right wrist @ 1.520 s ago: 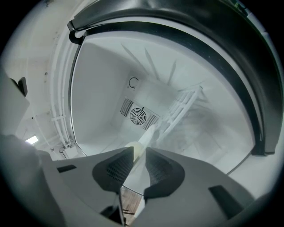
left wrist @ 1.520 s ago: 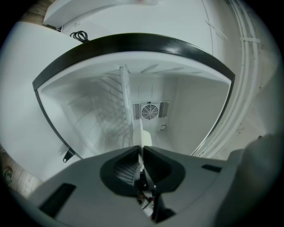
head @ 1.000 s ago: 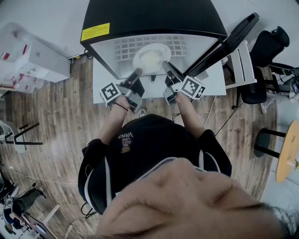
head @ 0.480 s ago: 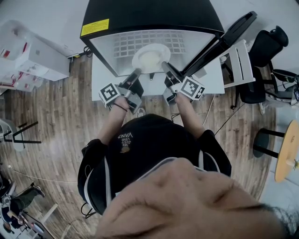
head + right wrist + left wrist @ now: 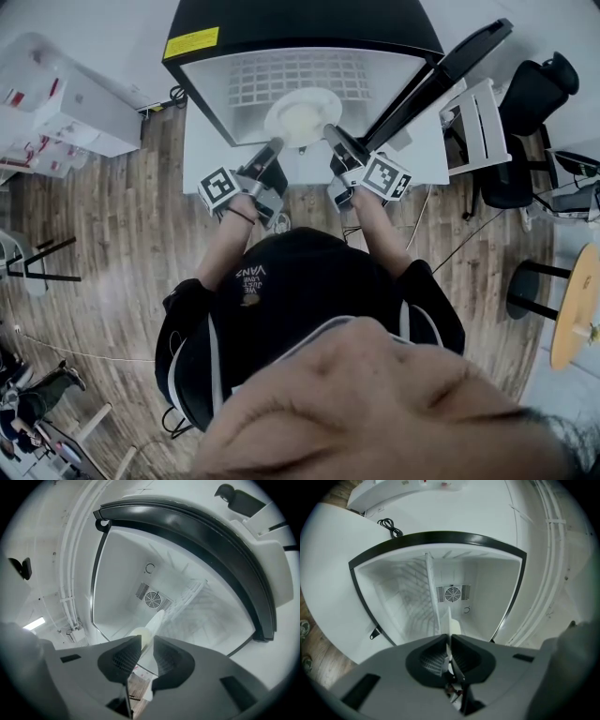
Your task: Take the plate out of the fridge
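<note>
Both claws on the plate at the fridge mouth

The left claw [image 5: 273, 146] is clenched on the left rim of the white plate [image 5: 302, 117], which lies level at the open front of the black fridge [image 5: 300, 28] on the white worktop [image 5: 202, 159]. The right claw [image 5: 330, 133] grasps the plate's right rim, and the door [image 5: 441, 80] is swung out to the right.

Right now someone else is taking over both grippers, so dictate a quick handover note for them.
Left gripper: jaws shut on the near-left rim of the plate.
Right gripper: jaws shut on its near-right rim.
Plate: inside the open fridge, over the wire shelf, near the front. The door is swung wide.
Done: door open, plate gripped on both sides.
Left: draw the plate out of the fridge, kept level.
</note>
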